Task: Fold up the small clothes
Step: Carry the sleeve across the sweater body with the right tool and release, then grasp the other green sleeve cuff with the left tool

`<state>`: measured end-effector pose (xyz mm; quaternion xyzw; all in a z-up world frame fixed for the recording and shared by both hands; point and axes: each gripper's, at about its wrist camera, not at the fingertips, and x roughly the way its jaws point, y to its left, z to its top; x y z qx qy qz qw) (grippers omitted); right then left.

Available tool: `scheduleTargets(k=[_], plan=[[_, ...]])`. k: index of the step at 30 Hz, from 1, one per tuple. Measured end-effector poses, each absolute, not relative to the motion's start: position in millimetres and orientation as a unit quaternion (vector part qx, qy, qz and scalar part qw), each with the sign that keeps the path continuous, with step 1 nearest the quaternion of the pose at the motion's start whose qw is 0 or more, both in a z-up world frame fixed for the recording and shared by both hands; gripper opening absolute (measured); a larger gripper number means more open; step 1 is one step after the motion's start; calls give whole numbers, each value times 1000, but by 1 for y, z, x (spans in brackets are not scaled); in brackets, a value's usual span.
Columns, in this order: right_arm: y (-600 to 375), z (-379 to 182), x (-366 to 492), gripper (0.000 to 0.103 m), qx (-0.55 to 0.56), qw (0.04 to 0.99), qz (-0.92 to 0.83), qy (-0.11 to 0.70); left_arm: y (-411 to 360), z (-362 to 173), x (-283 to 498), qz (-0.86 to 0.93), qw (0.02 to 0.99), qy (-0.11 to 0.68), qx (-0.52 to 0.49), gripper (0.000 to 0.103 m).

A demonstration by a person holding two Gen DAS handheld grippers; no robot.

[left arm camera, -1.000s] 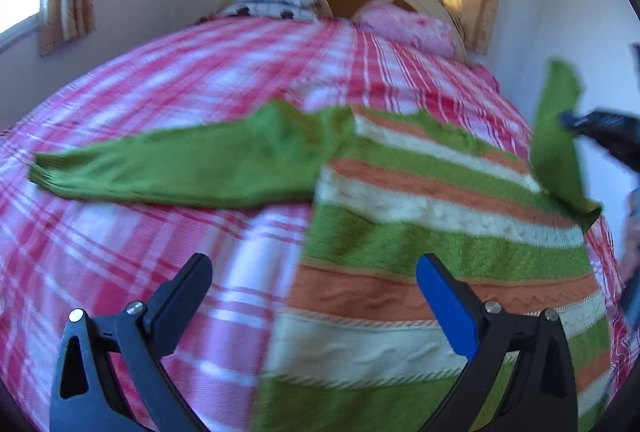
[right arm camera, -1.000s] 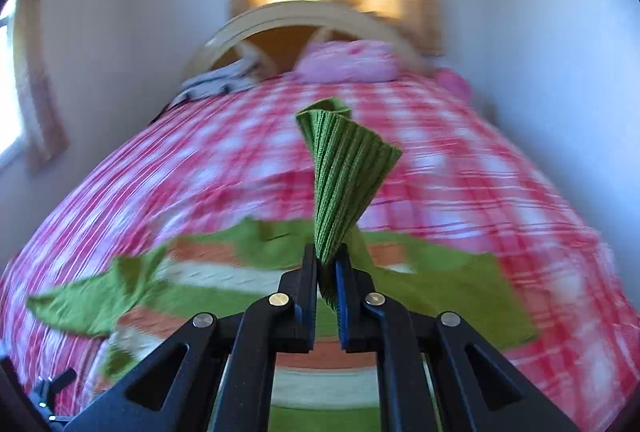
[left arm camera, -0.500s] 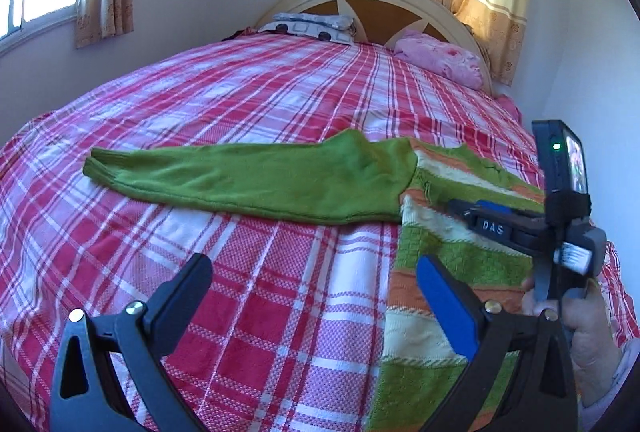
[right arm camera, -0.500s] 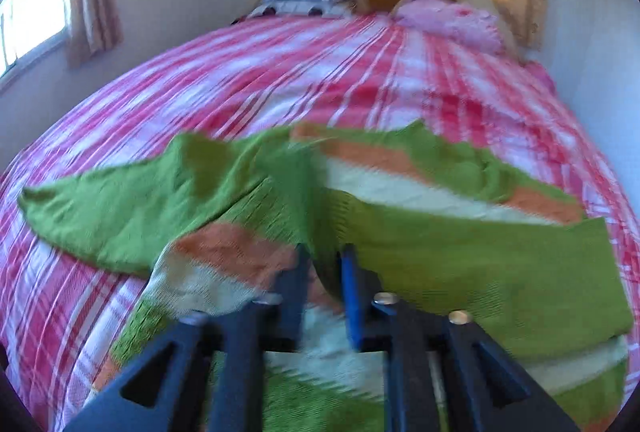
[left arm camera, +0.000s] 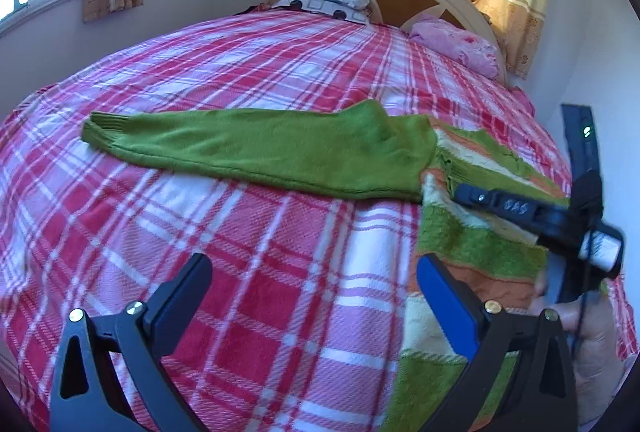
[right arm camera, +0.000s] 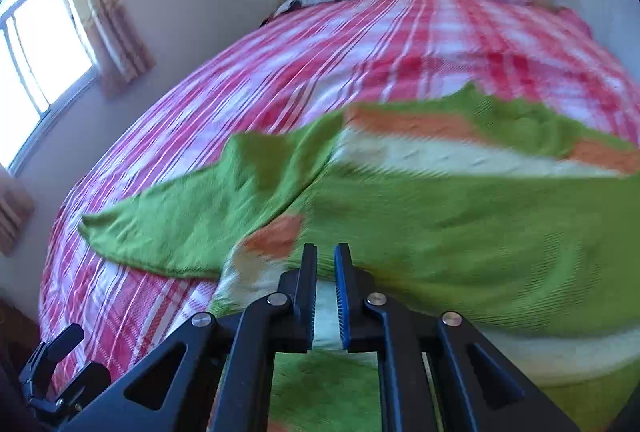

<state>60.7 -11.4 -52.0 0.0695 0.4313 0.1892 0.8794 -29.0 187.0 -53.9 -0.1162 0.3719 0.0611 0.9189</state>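
Left wrist: sweater (left arm camera: 472, 244) on bed (left arm camera: 248, 272).

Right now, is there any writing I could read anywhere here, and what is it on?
Three pale characters, possibly "DAS", too blurred to be sure: on the side of the right gripper.
White sticker further back on that same tool: print too small to read.
Striped sweater and plaid bedspread: no words or numbers on them.
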Motion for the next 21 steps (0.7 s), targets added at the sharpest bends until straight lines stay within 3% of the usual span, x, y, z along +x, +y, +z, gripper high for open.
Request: scheduleTargets(k=[6, 9, 11, 13, 16, 21], plan=[[-4, -50, 54, 9, 44, 889, 178, 420, 216, -58, -31, 94, 911, 378, -135, 103], [-13, -28, 31, 10, 44, 907, 187, 376, 239, -55, -32, 124, 909, 369, -148, 103], [-14, -21, 19, 24, 33, 911, 190, 365, 259, -52, -32, 146, 908, 357, -162, 103], [-18, -17, 6, 60, 26, 918, 185, 350, 282, -50, -28, 163, 905, 346, -184, 103], [-26, -26, -2, 64, 28, 926, 172, 336, 319, -49, -20, 196, 895, 324, -235, 103], [-48, -51, 12, 64, 97, 903, 158, 389, 372, -60, 4, 239, 865, 296, -327, 103]])
